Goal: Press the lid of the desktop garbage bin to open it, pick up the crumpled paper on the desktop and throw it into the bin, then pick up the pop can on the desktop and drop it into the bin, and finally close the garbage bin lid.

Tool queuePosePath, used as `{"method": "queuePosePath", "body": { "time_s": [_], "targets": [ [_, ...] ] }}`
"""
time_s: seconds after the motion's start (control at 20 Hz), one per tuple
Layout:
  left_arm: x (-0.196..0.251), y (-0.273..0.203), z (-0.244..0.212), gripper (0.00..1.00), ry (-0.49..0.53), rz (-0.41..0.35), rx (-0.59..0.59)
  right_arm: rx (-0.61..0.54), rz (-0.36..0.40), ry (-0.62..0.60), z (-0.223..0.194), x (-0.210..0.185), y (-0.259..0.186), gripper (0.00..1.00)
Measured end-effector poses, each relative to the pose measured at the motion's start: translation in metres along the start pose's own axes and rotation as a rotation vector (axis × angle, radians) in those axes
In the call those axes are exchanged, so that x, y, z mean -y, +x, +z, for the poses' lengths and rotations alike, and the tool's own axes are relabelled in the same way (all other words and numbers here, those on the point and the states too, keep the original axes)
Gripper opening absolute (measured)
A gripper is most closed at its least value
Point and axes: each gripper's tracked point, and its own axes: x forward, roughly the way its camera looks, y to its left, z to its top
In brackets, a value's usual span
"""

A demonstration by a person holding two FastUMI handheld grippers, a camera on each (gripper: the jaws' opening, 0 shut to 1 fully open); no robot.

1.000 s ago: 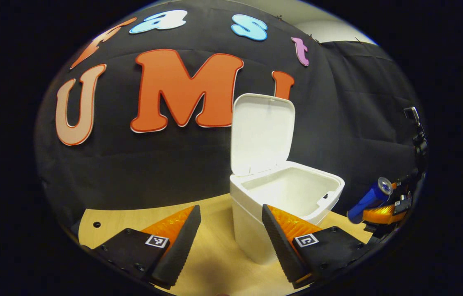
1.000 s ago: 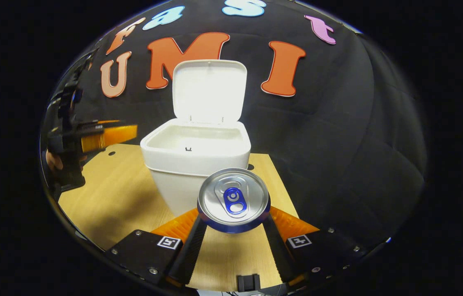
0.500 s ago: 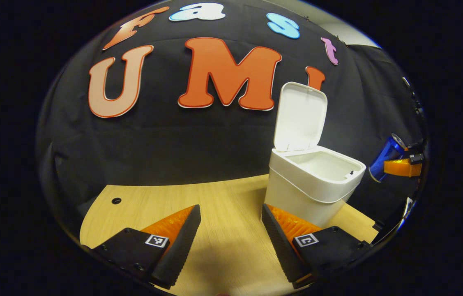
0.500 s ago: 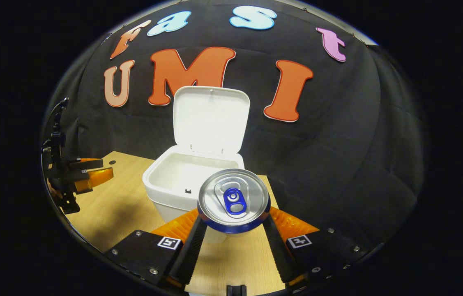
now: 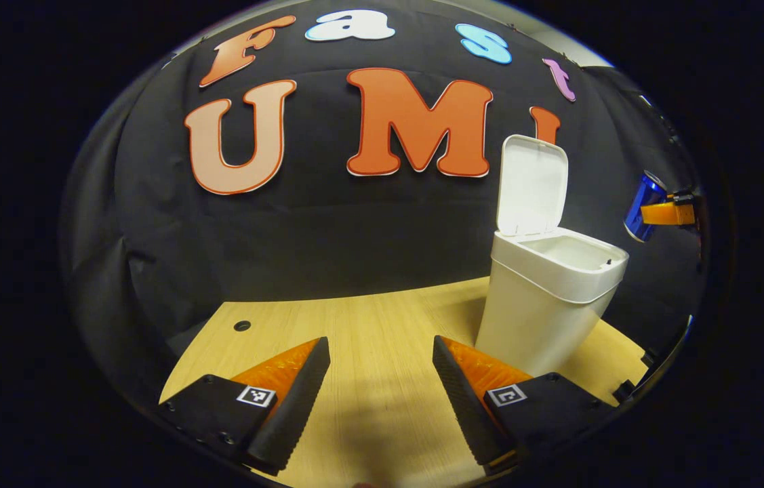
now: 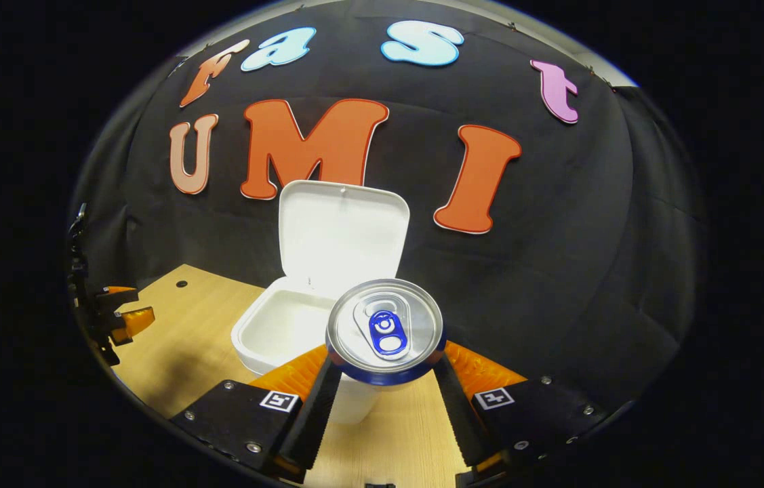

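In the right gripper view, the right gripper is clamped on a blue aluminium pop can with a silver top and a blue pull tab, one finger pressing each side of the can's body. The can points forward along the fingers, so its round silver end faces the camera. It is held in the air, above the near edge of the white plastic desktop garbage bin, which stands on the light wooden desktop. The bin's white hinged lid stands upright at the back, leaving the white interior open. What lies at the bottom of the bin cannot be made out.

In the left gripper view, the left gripper is spread wide with nothing between its fingers, hovering low over the bare wood. The bin stands to its right, lid raised. Beyond the bin, at the right edge, the can hangs higher than the bin's rim, gripped by the other tool.

The left gripper also appears small at the left edge of the right gripper view.
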Motion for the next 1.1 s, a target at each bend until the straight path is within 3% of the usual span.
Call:
{"method": "queuePosePath", "body": {
  "time_s": [0.45, 1.1],
  "targets": [
    [-0.04, -0.019, -0.003, 0.98, 0.02, 0.078, -0.007, 0.043, 0.054, -0.01, 0.023, -0.036, 0.037, 0.79],
    [-0.058, -0.037, -0.012, 0.97, 0.058, 0.096, -0.022, -0.054, 0.103, 0.025, -0.024, -0.078, 0.075, 0.8]
  ]
}}
